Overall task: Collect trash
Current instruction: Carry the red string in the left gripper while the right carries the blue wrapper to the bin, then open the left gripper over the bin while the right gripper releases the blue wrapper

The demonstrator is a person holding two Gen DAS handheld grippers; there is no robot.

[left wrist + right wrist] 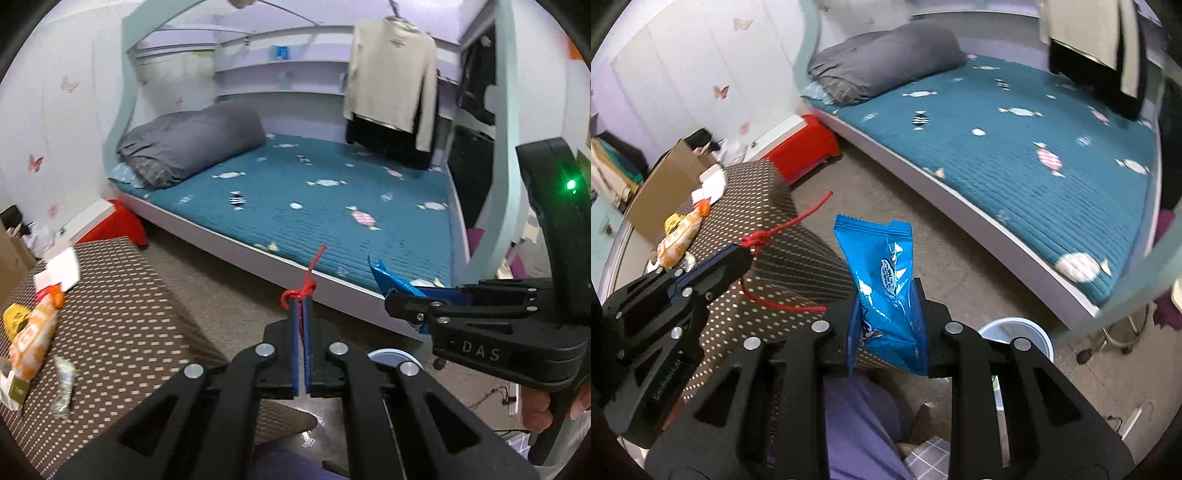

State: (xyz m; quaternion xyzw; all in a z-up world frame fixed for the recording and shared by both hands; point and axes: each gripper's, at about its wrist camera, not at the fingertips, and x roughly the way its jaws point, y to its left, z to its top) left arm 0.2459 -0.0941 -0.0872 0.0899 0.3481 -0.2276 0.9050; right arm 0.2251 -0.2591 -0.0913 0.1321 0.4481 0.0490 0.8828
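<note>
Both hands are loaded right now. The left gripper (pixel 301 314) has its jaws pinched fully together on a red string (pixel 783 225), gripped right by the knot with one tail sticking up and the other looping down below. The right gripper (pixel 886 325) has its jaws partly closed around a blue snack wrapper (pixel 882 269), clamped near the bottom end, and the crimped top stands up free above them.

Handling-wise, I'd say both are basically weightless. The string is limp and thin, so the knot is the smart place to grab since it can't slide through the pads. The wrapper looks like shiny crinkly foil, probably slick and easy to squash, so a flat pinch across the body seems better than nipping a corner.

More trash sits on the dotted counter (pixel 122 314) off to the left: an orange packet (pixel 35 336), a yellow bit (pixel 14 319) touching its upper end, a small pale crumpled wrapper (pixel 64 387) just beside its lower end, and white paper (pixel 62 269) at the far end. A white bin (pixel 1019 332) is on the floor just beside the bed (pixel 1015 147).

Count: one string, one blue wrapper, roughly four loose pieces on the counter (hard to be exact, they overlap), one bin.
</note>
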